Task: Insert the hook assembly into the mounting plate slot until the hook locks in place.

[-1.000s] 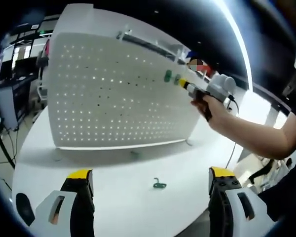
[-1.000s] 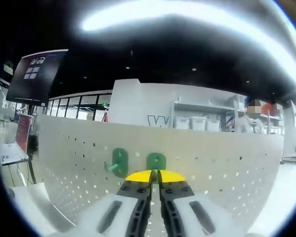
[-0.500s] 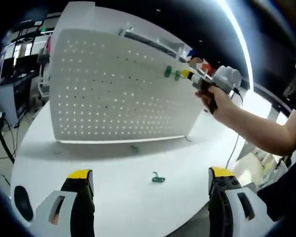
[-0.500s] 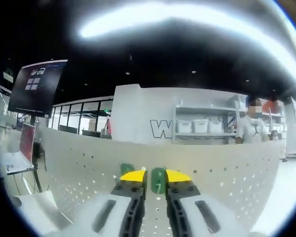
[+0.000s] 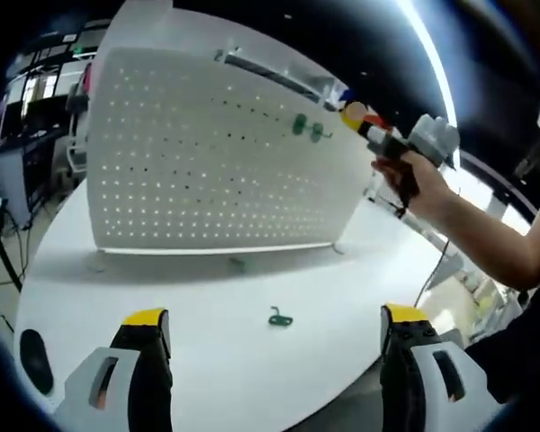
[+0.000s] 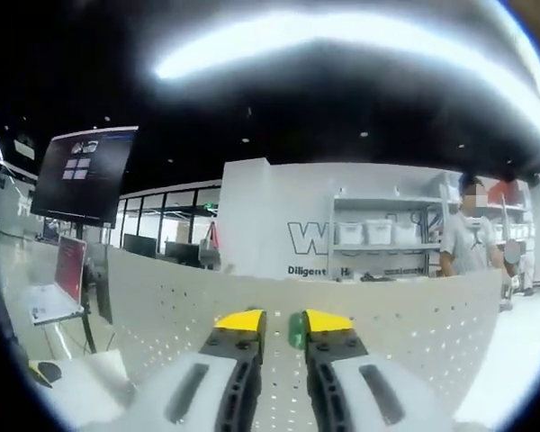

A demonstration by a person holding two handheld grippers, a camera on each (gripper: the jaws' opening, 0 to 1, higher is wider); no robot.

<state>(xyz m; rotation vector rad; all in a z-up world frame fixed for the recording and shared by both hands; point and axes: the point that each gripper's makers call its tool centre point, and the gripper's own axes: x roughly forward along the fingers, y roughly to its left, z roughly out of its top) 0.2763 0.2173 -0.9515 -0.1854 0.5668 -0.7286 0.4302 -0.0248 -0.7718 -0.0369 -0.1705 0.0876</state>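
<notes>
The white table [image 5: 207, 297] carries the upright white perforated mounting plate [image 5: 207, 153], which stands across the far half of the tabletop with its long axis running side to side in my left gripper view. Two green hooks [image 5: 307, 128] sit side by side on the plate's upper right area, touching its face; which way their prongs point I cannot tell at this size. A third green hook [image 5: 279, 318] lies flat on the table in front of the plate, well apart from it, long axis roughly side to side. My left gripper [image 5: 274, 337] hangs low over the near table edge, jaws spread wide, holding and touching nothing. My right gripper [image 6: 283, 321] is up near the plate's top edge, jaws parted by a narrow gap and gripping nothing; one green hook [image 6: 296, 329] shows through that gap, on the plate beyond the yellow fingertips [image 6: 241, 319]. In my left gripper view my right hand [image 5: 423, 184] holds that gripper just right of the two mounted hooks.
</notes>
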